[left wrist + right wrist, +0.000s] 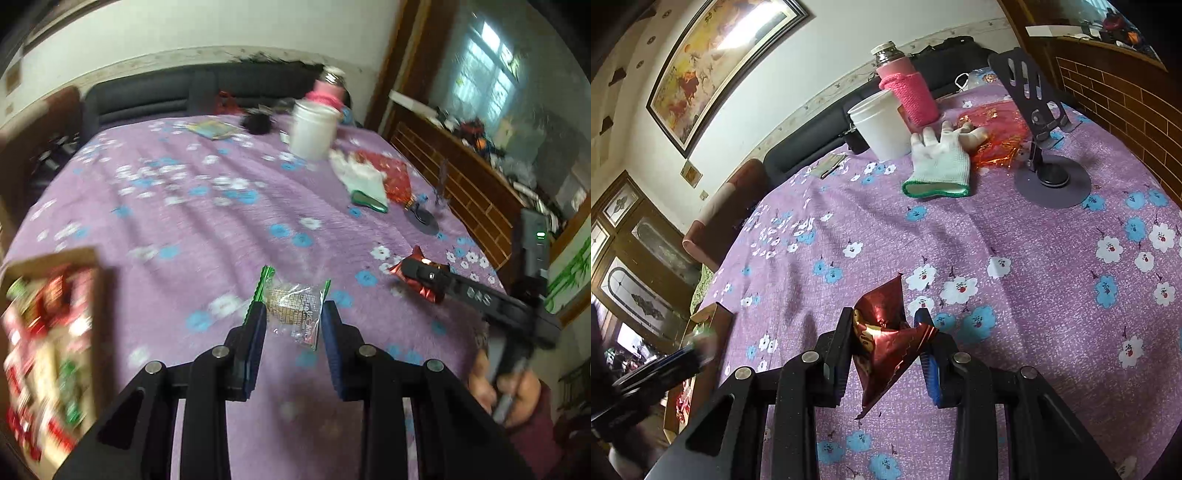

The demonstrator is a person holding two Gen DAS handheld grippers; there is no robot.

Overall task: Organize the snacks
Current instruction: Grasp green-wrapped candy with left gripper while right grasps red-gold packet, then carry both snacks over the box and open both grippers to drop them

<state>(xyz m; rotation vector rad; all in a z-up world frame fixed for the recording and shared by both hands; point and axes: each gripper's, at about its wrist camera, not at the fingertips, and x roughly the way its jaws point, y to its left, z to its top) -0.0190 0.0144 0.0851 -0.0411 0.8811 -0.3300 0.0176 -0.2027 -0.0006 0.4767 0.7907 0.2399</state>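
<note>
Left gripper [293, 317] clamped on a clear, green-edged snack packet [295, 310], held above the purple floral tablecloth [184, 221]. Right gripper [884, 343] clamped on a red foil snack [886, 339], low over the cloth. The cardboard box [48, 332], already holding wrapped snacks, lies at nine o'clock of the left gripper. At twelve to two o'clock stand a white tub [314, 129], a glove [362, 177] and a phone stand [1052, 177]. Step in hand, by judgement: carrying snacks to the box. Next: bring each over its opening, then part the jaws.

White walls, a framed painting [720, 62], dark sofa [192, 92], bright window [484, 66].
</note>
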